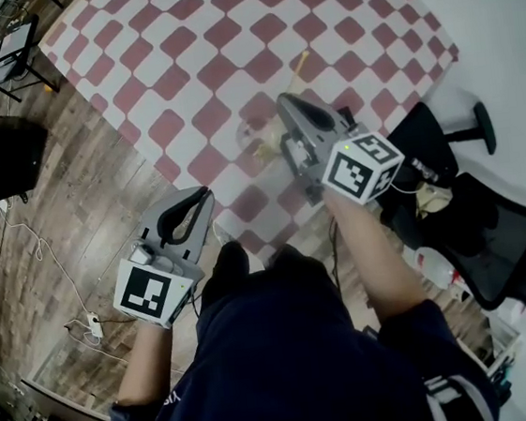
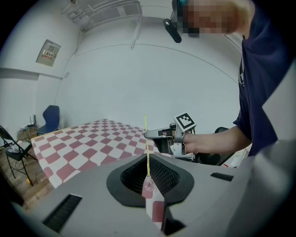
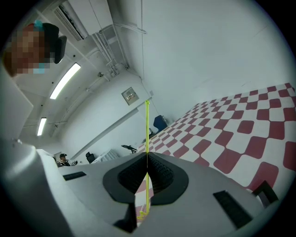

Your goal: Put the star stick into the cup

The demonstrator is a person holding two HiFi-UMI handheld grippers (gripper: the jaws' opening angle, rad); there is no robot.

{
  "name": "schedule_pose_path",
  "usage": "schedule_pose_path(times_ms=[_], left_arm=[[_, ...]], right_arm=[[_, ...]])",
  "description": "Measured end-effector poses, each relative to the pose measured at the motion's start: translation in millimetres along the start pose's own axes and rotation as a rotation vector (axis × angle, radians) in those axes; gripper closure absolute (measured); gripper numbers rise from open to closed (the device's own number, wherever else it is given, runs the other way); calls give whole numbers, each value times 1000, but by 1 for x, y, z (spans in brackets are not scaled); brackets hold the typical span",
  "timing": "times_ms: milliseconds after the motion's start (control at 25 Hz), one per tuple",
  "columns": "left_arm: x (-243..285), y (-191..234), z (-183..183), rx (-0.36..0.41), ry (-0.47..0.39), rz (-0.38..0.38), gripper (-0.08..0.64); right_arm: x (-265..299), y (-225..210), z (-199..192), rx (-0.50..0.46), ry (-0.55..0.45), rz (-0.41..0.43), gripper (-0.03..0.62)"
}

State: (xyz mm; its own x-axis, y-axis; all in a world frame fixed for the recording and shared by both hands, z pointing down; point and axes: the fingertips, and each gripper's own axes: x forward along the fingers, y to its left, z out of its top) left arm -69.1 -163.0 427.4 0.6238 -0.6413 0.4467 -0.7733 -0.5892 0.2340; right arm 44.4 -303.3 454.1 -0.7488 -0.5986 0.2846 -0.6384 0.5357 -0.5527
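A thin yellow star stick (image 3: 147,134) stands upright, clamped between the shut jaws of my right gripper (image 3: 147,155); its star end (image 3: 142,214) hangs below the jaws. In the head view the right gripper (image 1: 286,100) hovers over the red-and-white checkered table (image 1: 224,30), and the star stick (image 1: 299,67) pokes out past its tip. A small clear cup (image 1: 251,138) stands just left of it. In the left gripper view the star stick (image 2: 145,134) runs down from the right gripper (image 2: 148,135) to the cup (image 2: 149,185). My left gripper (image 1: 206,194) is shut and empty at the table's near edge.
The table's near edge runs diagonally in front of me, with wooden floor to the left. A black office chair (image 1: 491,226) stands at my right. A black case (image 1: 2,154), a folding stand (image 1: 9,54) and a power strip (image 1: 94,323) with cables lie on the floor.
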Motion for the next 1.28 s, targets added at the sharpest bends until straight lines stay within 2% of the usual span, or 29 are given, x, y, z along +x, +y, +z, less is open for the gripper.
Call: schedule_pose_path(times_ms=[240,680,1280], left_arm=[[3,4,-11,-22,16,6,518],[3,13,-25,-52,24,10,518],[1,23,-30,-74,27,22,518]], right_arm=[[15,-20,-20,1,30,-37,574],[29,-32,-63,-28,127,-86,574],[42,-49,-72,-75,177,-166,572]])
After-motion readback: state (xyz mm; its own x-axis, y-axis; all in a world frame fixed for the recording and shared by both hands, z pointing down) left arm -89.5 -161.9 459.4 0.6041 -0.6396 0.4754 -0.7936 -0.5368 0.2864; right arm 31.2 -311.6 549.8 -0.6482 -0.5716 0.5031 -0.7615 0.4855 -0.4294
